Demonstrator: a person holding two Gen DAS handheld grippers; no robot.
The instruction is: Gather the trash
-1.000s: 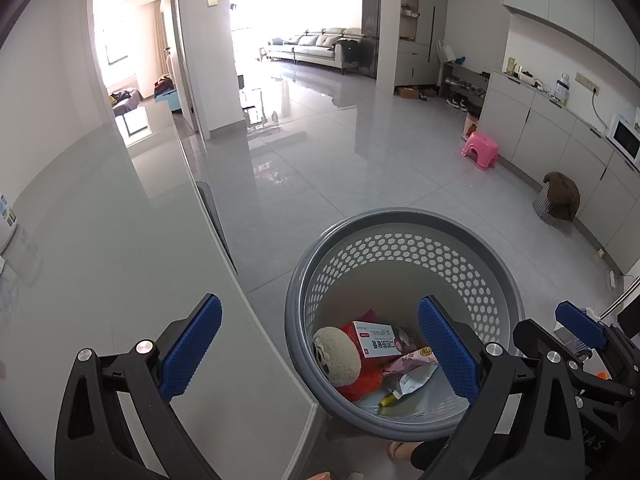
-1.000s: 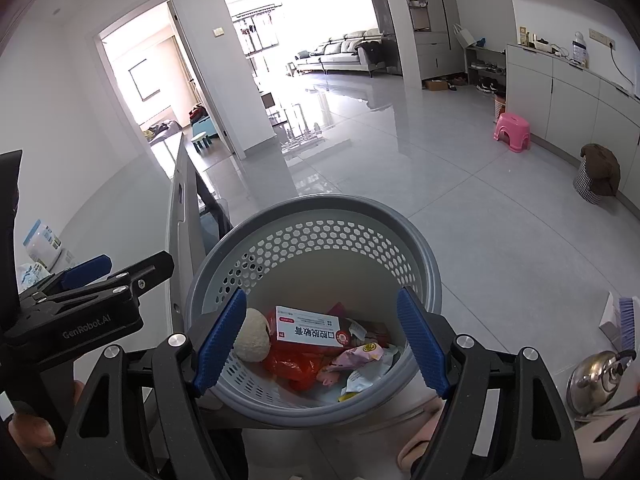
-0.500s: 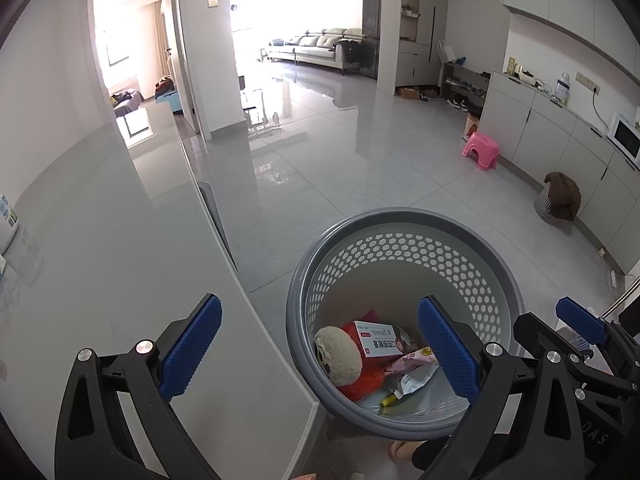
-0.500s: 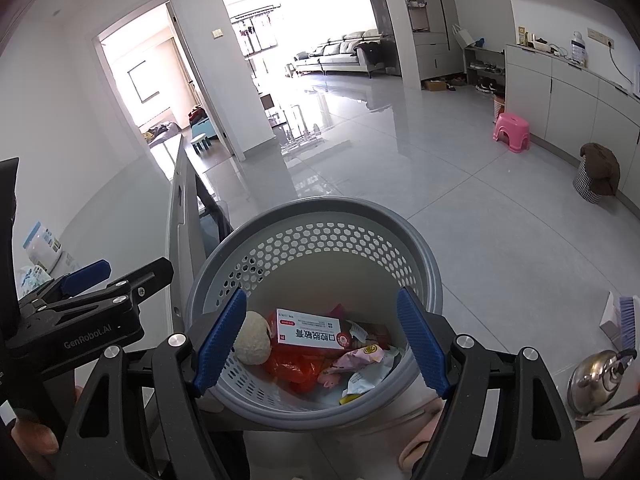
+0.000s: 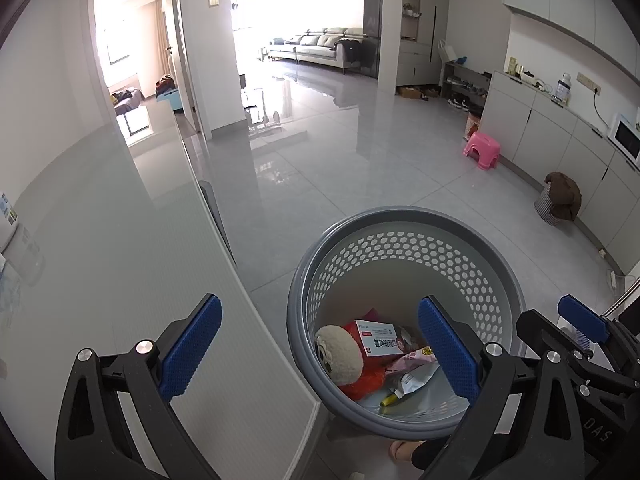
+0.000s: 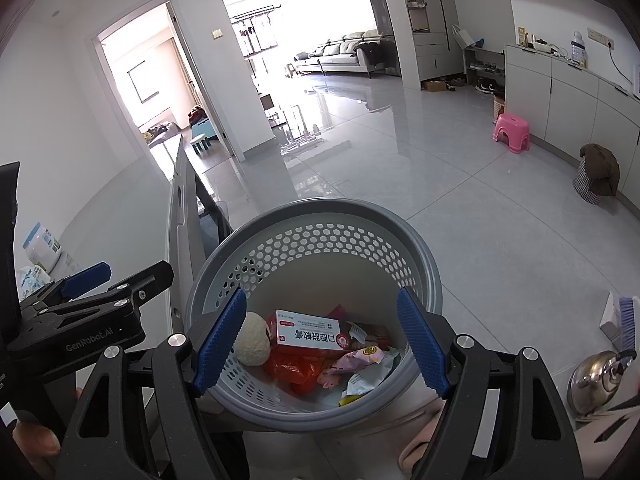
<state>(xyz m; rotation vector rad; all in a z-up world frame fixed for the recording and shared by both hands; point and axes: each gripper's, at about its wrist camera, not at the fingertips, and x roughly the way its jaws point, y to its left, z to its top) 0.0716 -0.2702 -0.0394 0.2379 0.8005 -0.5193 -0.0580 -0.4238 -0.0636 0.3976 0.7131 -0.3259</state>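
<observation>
A grey perforated basket [image 5: 404, 220] [image 6: 320, 208] stands on the floor beside the white table [image 5: 120, 260]. Inside lie a white-and-red box [image 6: 310, 330] [image 5: 376, 342], a red plush toy with a cream head [image 5: 340, 354] [image 6: 252, 338], a pink snack packet [image 6: 356, 360] and other wrappers. My left gripper [image 5: 320, 348] is open and empty, one finger over the table edge, the other over the basket. My right gripper [image 6: 320, 338] hovers above the basket, open, nothing between its fingers. The left gripper [image 6: 86, 300] shows at the left of the right wrist view.
A pink stool [image 5: 482, 154] [image 6: 512, 130] and a checked basket with brown cloth [image 5: 558, 204] stand near the white cabinets [image 5: 560, 132]. A metal kettle [image 6: 596, 376] and a brush [image 6: 626, 320] are at lower right. Bottles [image 6: 38, 248] stand on the table's left. A doorway [image 5: 132, 76] opens behind.
</observation>
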